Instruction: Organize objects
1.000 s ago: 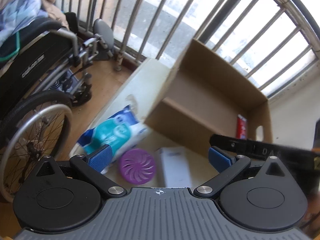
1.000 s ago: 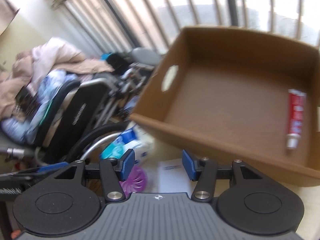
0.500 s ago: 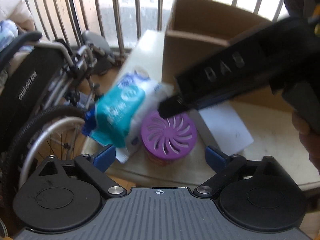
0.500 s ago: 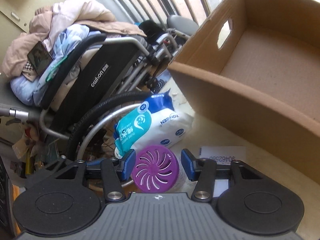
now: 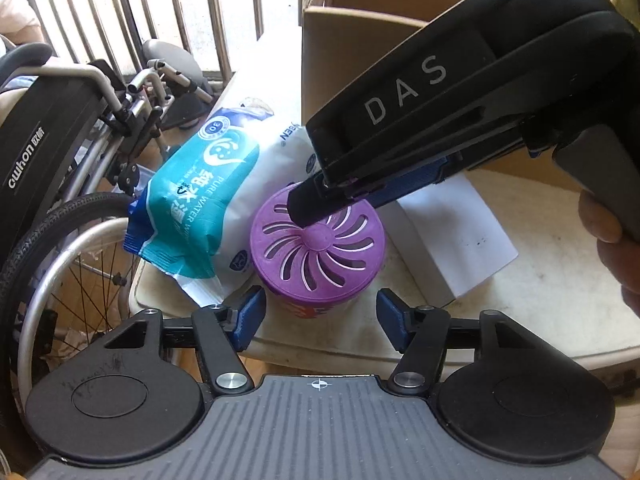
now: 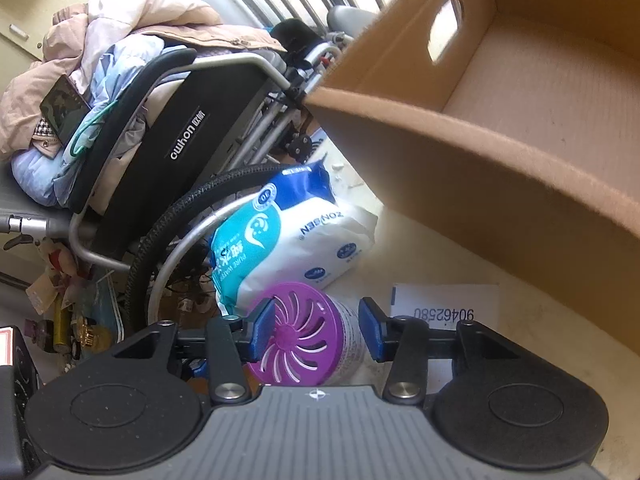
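A purple vented air freshener [image 5: 320, 248] stands on the cream table [image 5: 552, 288], touching a teal and white wipes pack [image 5: 200, 208]. My left gripper [image 5: 322, 318] hovers just in front of it. Its jaws are closing, and the can's base shows in the gap with both pads clear of it. My right gripper [image 6: 317, 330] comes in from the right, its body [image 5: 440, 100] crossing the left wrist view. Its jaws are also closing, with the air freshener [image 6: 304, 336] between them. Its fingertips [image 5: 304, 208] sit over the lid, and no pad visibly presses.
A cardboard box [image 6: 500, 160] stands open behind, and a flat white carton [image 5: 452, 232] lies beside the air freshener. A black wheelchair [image 5: 60, 132] piled with clothes [image 6: 100, 40] stands left of the table, before window bars [image 5: 160, 12]. A hand [image 5: 612, 240] holds the right gripper.
Both grippers have dropped toward the air freshener and their jaws have narrowed. The right gripper has come into the left wrist view, over the purple lid.
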Action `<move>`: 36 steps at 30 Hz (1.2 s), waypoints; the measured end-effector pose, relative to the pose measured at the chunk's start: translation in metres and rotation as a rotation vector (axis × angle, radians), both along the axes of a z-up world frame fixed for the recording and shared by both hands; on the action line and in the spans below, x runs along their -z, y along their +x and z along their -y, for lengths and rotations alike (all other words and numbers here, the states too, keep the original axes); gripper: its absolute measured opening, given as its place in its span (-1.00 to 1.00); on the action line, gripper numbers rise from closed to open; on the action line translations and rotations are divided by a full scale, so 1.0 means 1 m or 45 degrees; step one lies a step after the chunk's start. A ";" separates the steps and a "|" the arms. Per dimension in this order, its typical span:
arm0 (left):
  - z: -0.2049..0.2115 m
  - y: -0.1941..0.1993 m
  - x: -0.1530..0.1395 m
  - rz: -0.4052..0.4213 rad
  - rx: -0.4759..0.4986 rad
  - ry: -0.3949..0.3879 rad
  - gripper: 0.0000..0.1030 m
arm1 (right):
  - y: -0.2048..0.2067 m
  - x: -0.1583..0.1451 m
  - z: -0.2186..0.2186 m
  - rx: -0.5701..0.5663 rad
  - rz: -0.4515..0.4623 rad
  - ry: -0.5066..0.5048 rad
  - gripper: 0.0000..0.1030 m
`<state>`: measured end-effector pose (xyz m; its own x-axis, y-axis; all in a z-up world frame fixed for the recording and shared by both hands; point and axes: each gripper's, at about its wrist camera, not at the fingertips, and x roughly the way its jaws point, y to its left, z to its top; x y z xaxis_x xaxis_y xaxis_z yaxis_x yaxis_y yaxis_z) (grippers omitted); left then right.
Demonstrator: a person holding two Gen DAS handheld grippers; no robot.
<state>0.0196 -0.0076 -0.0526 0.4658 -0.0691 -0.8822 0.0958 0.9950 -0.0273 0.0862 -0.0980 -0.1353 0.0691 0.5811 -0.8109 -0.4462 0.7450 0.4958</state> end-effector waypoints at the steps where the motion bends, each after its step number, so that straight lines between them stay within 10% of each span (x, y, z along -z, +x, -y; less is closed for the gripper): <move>1: 0.001 0.000 0.001 -0.004 0.005 0.010 0.15 | 0.001 0.002 0.000 -0.001 -0.013 0.004 -0.09; 16: 0.009 -0.003 -0.007 0.018 0.051 0.082 0.09 | -0.005 -0.001 0.012 0.040 -0.053 0.117 -0.23; 36: 0.065 0.005 -0.027 0.166 0.357 0.057 0.09 | -0.015 -0.032 0.106 0.443 0.005 0.177 -0.24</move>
